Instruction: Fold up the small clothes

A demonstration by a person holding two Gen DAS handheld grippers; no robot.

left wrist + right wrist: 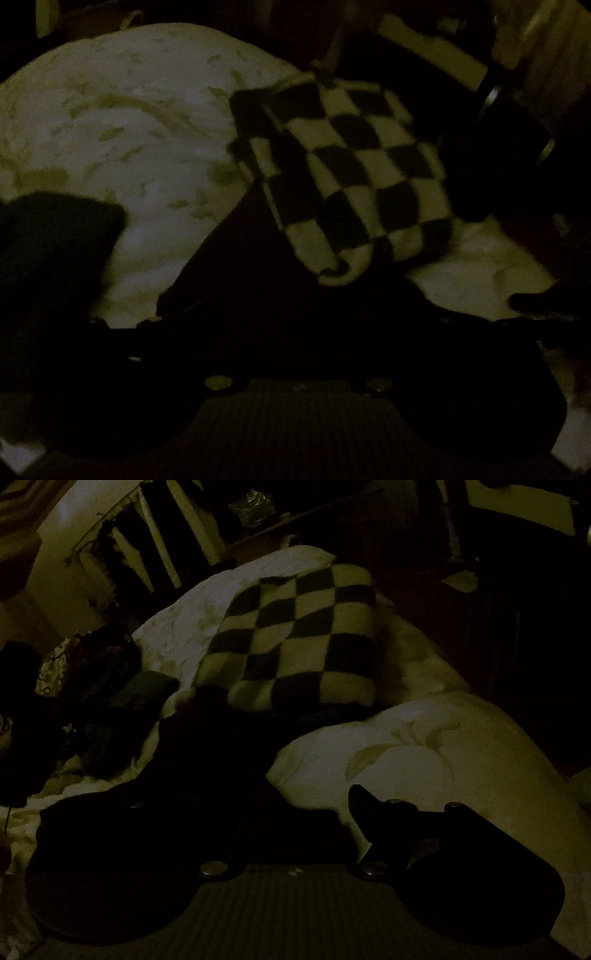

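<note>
Dark fabric (207, 760) lies bunched right under the right gripper (236, 812), whose claw is spread wide and holding nothing. Beyond it, toward the middle of the bed (461, 746), sits the checkered garment (295, 635) — squared off, apparently folded. Left gripper (295, 317) — too dark, cannot tell how its claw stands. A heap of clothes (81, 672) waits at the bed's left edge, so plenty remains. No containers visible.

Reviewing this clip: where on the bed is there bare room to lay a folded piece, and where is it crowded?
Free: the pale quilt left of the checkered cloth, and the quilt hump below-right of it in the right wrist view. Crowded: the dark clothes pile at that view's left.
</note>
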